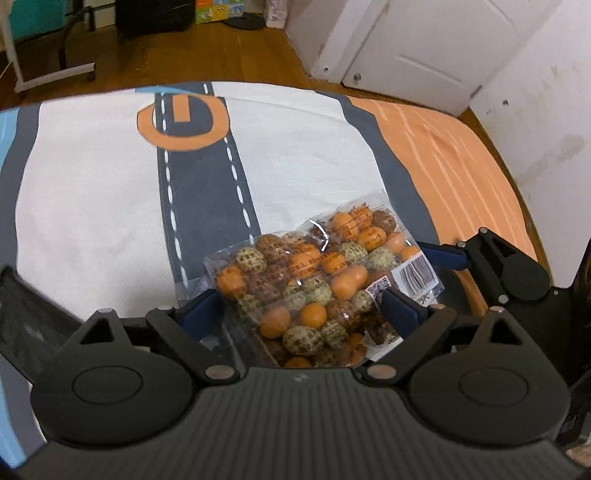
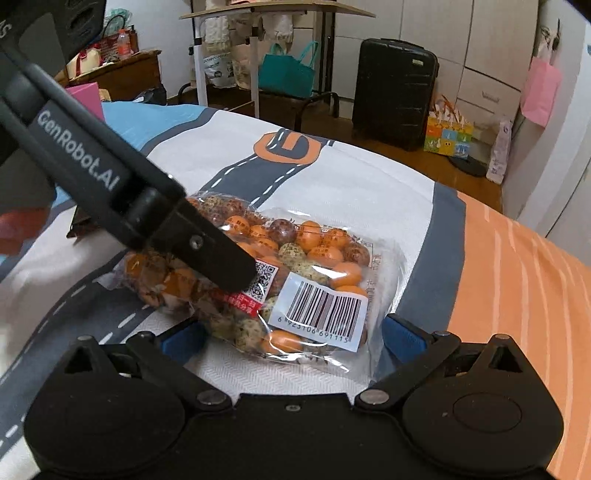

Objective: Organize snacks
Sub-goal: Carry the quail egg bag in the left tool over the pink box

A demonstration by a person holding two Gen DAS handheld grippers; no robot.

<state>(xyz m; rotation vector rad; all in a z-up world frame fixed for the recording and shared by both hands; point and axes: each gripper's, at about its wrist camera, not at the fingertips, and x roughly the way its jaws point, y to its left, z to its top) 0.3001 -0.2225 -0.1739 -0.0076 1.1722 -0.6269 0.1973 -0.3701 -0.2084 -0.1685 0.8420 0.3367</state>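
Observation:
A clear bag of round orange, brown and speckled snacks [image 1: 314,280] lies on the printed bedspread [image 1: 110,206]. In the left wrist view my left gripper [image 1: 299,306] has its blue pads on either side of the bag's near part, touching it. In the right wrist view the same bag [image 2: 295,280], with a white barcode label [image 2: 321,314], lies between the open blue pads of my right gripper [image 2: 291,338]. The left gripper's black finger [image 2: 214,251] presses on the bag from the upper left. The right gripper's finger [image 1: 443,254] shows at the bag's right edge.
The orange striped part of the bedspread [image 2: 517,295] lies to the right. A black suitcase [image 2: 395,92], a teal bag [image 2: 288,74], a small table [image 2: 258,22] and white closet doors [image 1: 424,44] stand on the wooden floor beyond. A dark wrapper [image 2: 79,225] lies at the left.

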